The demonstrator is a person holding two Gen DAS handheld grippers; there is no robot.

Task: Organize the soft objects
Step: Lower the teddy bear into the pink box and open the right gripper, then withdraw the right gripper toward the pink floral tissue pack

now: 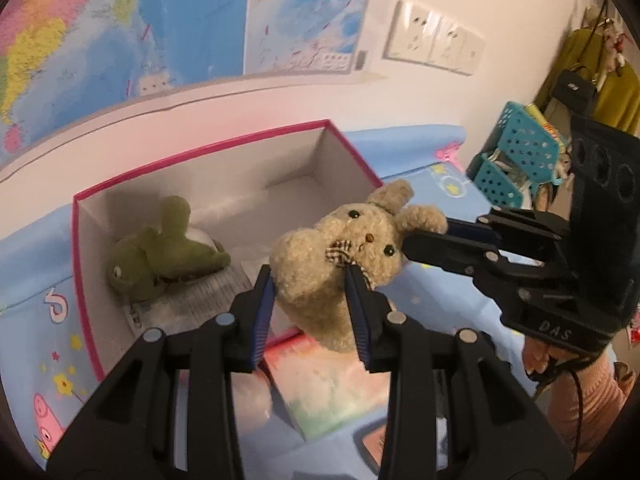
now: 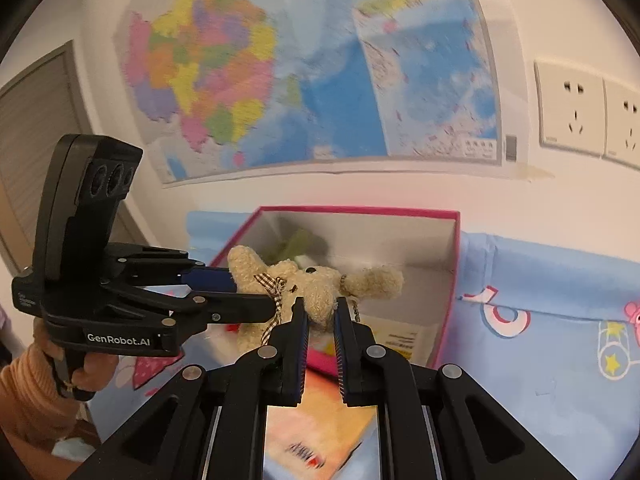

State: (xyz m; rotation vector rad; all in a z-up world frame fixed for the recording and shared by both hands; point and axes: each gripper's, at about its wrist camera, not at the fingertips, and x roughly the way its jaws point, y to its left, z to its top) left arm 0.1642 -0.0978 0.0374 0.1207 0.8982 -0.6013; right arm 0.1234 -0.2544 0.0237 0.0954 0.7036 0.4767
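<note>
One pink-edged box [image 1: 208, 184] is set on a blue cartoon-print sheet [image 1: 36, 264], against the wall under a map [image 1: 168, 20]. Inside it one green plush toy [image 1: 160, 248] is seen lying on printed paper [image 1: 200, 300]. One beige plush rabbit [image 1: 344, 256] is held above the box's near rim. It is gripped at the body by the left gripper [image 1: 312, 304] and pinched at one ear by the right gripper [image 2: 320, 320], whose fingers are nearly closed. Two teal baskets [image 1: 516, 152] are stacked at the far right; their contents cannot be made out.
</note>
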